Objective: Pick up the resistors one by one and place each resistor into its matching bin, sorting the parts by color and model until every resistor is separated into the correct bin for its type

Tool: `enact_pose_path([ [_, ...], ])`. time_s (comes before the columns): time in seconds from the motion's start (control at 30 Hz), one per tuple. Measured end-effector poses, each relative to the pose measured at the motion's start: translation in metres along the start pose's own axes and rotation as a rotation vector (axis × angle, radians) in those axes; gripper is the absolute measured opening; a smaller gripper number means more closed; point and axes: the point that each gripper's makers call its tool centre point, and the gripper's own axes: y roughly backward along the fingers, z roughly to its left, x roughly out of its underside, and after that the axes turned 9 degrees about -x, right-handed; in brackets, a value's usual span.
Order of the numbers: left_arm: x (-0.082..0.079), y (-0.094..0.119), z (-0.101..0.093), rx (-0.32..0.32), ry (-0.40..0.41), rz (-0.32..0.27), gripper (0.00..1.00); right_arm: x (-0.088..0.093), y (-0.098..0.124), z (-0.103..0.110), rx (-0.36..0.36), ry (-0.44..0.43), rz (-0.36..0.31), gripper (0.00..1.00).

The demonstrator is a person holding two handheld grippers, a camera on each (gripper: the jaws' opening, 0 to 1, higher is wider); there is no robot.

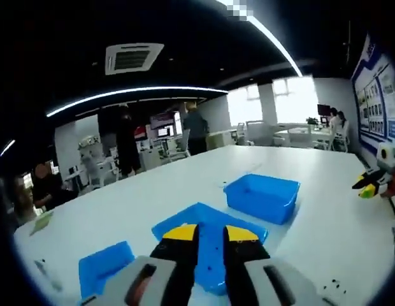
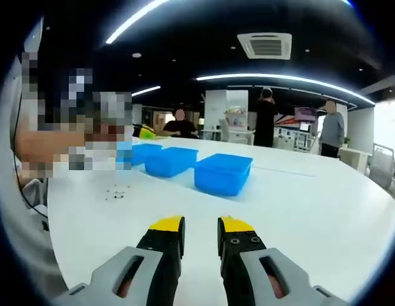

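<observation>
On the white table (image 2: 299, 197), small dark resistors (image 2: 114, 192) lie scattered at left, near three blue bins (image 2: 223, 173) in a row. The right tool (image 2: 201, 224) hovers narrowly parted, gripping nothing. In the left gripper view, the left tool (image 1: 210, 233), also narrow and empty, hangs over the middle bin (image 1: 207, 255). People (image 2: 266, 118) stand beyond.

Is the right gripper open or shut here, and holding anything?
Open and empty: the right gripper shows bare table through the gap between its jaws.
</observation>
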Motion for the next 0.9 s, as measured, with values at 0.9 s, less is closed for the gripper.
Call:
enact_pose_path([
  [0.9,0.098,0.07,-0.161,0.447,-0.2,0.398,0.1,0.012,0.001,-0.006,-0.018,-0.015,0.002,0.23],
])
